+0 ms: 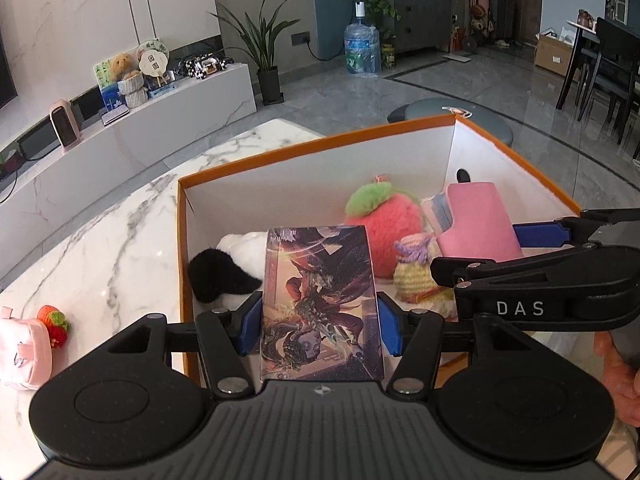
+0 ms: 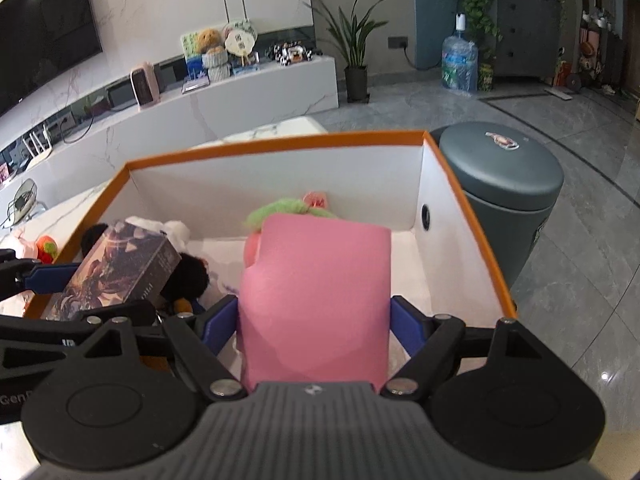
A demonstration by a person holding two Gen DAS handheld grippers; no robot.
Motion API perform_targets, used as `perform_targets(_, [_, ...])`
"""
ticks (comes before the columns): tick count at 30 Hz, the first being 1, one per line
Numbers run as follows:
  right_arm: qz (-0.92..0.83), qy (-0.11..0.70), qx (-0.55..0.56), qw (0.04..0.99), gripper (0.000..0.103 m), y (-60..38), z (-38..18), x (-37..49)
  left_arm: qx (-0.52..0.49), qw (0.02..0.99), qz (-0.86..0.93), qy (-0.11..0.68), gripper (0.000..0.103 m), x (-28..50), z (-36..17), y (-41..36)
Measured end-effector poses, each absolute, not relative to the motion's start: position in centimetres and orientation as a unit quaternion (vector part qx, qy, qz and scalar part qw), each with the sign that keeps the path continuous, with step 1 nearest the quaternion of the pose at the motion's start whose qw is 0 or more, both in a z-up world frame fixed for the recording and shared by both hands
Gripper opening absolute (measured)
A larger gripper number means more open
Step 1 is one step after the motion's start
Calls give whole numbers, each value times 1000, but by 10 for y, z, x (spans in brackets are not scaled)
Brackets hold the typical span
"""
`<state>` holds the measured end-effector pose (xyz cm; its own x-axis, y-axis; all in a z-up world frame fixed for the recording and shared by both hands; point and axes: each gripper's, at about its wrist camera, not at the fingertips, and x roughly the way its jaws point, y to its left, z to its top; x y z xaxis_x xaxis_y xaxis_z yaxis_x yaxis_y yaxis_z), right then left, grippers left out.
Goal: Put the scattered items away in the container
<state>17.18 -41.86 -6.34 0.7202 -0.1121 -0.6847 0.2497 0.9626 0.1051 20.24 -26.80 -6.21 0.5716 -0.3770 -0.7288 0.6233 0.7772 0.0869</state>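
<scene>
1. Two grippers hang over the orange-rimmed box [image 1: 182, 216], each clamped on an item.
2. Left gripper [image 1: 320, 330] grips an illustrated card box [image 1: 320, 304]; right gripper [image 2: 314, 330] grips a pink block [image 2: 320, 300].
3. Already inside the box: strawberry plush [image 1: 384, 228], black-and-white plush [image 1: 224, 276], crocheted doll [image 1: 414, 272].
4. Left outside the box, on the marble table [image 1: 120, 248]: small pink bag [image 1: 20, 354], knitted strawberry [image 1: 54, 324].
</scene>
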Motion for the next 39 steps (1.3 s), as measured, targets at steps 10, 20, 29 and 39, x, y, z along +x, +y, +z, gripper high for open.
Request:
perform_targets(10, [-104,379,83,916,82,-410,-70,171,158,868,-275,381,67,204,-69,-260])
perform_targets(20, [-126,373,70,916,82,-406,-67,170,145,876,-266,376,68,203,-70,-258])
perform_targets(29, [-141,366,69,917,87,-406,-65,169,139,887,-253,361,80,200,-70,-255])
perform_targets(39, [-164,325,83,928,91,-408,-58,157,144,903,-257,313,88,188,-55,-253])
